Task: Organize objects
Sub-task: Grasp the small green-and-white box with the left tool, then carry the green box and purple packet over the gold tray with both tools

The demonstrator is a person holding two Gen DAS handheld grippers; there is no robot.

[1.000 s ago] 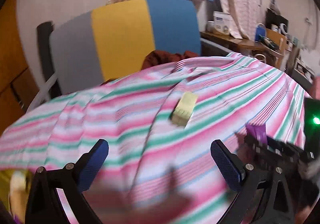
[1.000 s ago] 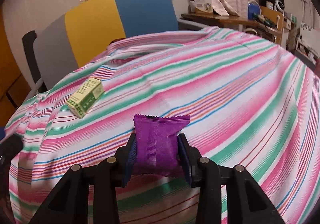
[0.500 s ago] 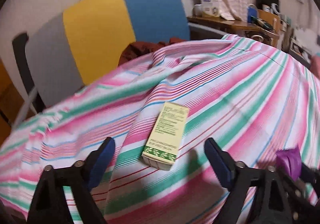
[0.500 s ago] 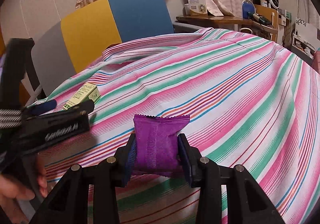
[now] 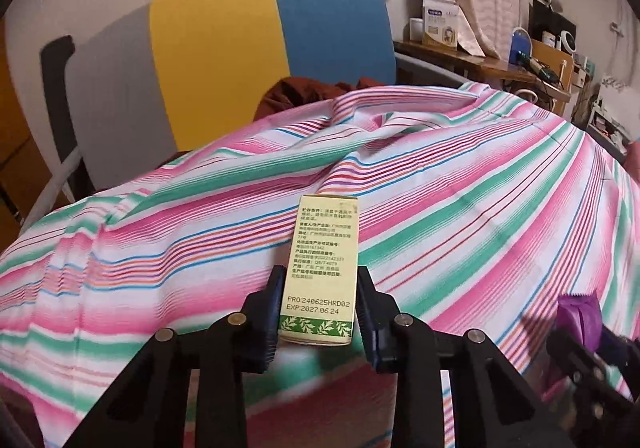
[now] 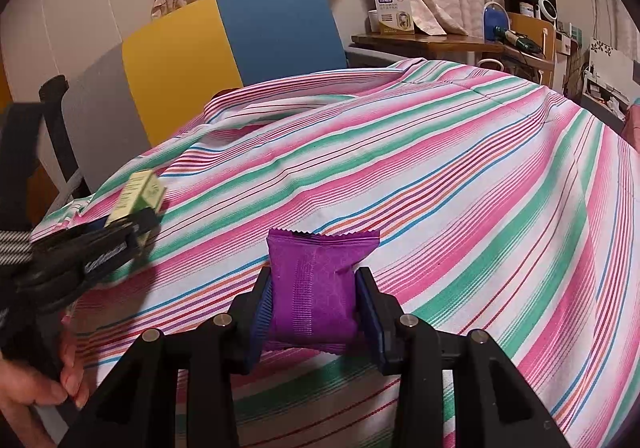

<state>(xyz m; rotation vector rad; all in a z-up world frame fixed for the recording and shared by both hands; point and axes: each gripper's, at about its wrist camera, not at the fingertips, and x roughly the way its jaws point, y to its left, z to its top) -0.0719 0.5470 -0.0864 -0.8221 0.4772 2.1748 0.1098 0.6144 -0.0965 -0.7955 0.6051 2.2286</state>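
My left gripper is shut on a pale yellow-green carton with printed text, which lies lengthwise between the blue pads just above the striped cloth. The carton also shows in the right wrist view, held by the left gripper at the left. My right gripper is shut on a purple sachet, upright between its pads above the cloth. The sachet shows at the lower right of the left wrist view.
The pink, green and white striped cloth covers the whole surface, with folds at the far side. A grey, yellow and blue chair back stands behind it. A cluttered wooden desk sits at the back right.
My left gripper moved forward to the carton and shut on it; it was open half a second ago. The right gripper kept holding the purple sachet, almost still.
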